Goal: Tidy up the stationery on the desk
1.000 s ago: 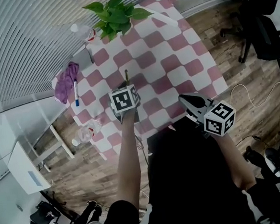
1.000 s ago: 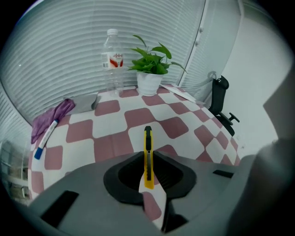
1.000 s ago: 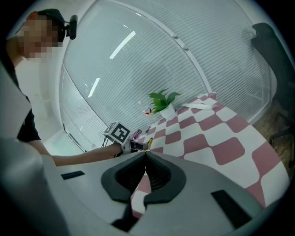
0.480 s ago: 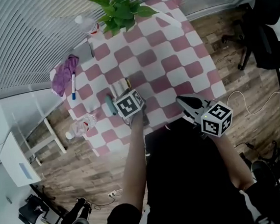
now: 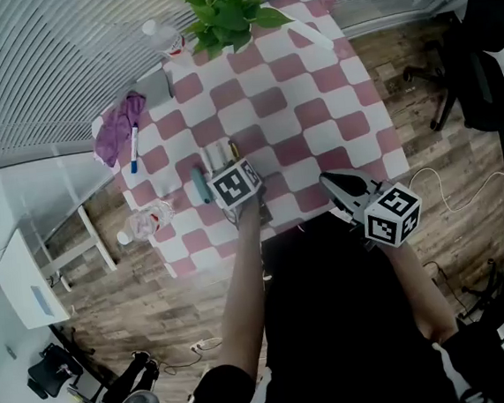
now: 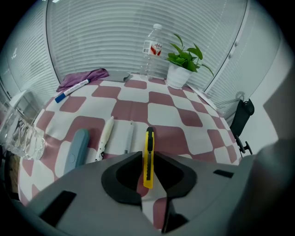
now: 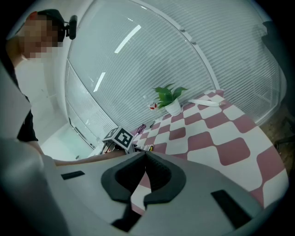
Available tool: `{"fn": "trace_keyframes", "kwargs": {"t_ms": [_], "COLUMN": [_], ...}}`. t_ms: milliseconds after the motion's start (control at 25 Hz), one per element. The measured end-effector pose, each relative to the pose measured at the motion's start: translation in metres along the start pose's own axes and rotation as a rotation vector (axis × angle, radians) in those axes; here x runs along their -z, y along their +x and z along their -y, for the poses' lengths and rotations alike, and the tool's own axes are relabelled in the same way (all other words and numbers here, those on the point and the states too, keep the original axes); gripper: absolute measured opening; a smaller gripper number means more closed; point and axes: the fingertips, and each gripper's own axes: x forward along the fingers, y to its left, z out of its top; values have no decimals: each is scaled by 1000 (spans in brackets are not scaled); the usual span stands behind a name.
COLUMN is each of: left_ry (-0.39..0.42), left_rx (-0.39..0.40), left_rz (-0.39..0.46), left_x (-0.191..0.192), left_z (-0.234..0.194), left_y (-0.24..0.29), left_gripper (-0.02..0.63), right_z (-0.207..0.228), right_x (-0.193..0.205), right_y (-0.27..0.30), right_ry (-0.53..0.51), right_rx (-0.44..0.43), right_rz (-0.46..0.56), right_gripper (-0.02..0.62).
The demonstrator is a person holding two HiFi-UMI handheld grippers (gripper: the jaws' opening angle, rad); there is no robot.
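The left gripper [image 6: 148, 159] has its jaws a little apart and pinched on a yellow knife [image 6: 148, 143], which points toward the plant [image 6: 183, 64] from the desk's [image 6: 166, 110] opposite, near side. Whether the knife rests on the checked cloth I cannot tell. Also well short of the plant, and lined up the same way, lie a thin pen [image 6: 128, 137], a white pen [image 6: 106, 133] and a blue-grey case [image 6: 76, 148], each further left of the plant's line than the last. A bottle [image 6: 152, 46] stands just left of the plant. A purple cloth [image 6: 83, 77] and a marker [image 6: 71, 91] lie further left. The right gripper [image 7: 144, 159] is closed with nothing in it, at the desk edge farthest from the plant.
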Motion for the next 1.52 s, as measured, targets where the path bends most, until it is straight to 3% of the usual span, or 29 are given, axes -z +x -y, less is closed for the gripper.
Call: {"fn": "trace_keyframes", "kwargs": {"t_ms": [280,640,1040,1360,1520], "left_ry": [43,111,200,163,157], "left_rx": [4,51,78,76,70], "left_rz": [10,52,190,280,305], "left_x": [-1,-3,-26,-37,-34], "left_z": [1,13,8,-16,-28], "left_y": [-8,-38,-110,-155,-166], "left_gripper": [133,137,154,151,81], "right_z": [-2,-13,-44,-82,-104], "right_x": [1,-4,-12,-23,-36], "right_y": [-1,2,22,61,93], "right_ry": [4,0,-35,-131,-201], "right_rx": [-4,-25,-115,-206,-245], "right_rz": [7,32,35,-8,-37], "right_gripper": [21,21,20,20,21]}}
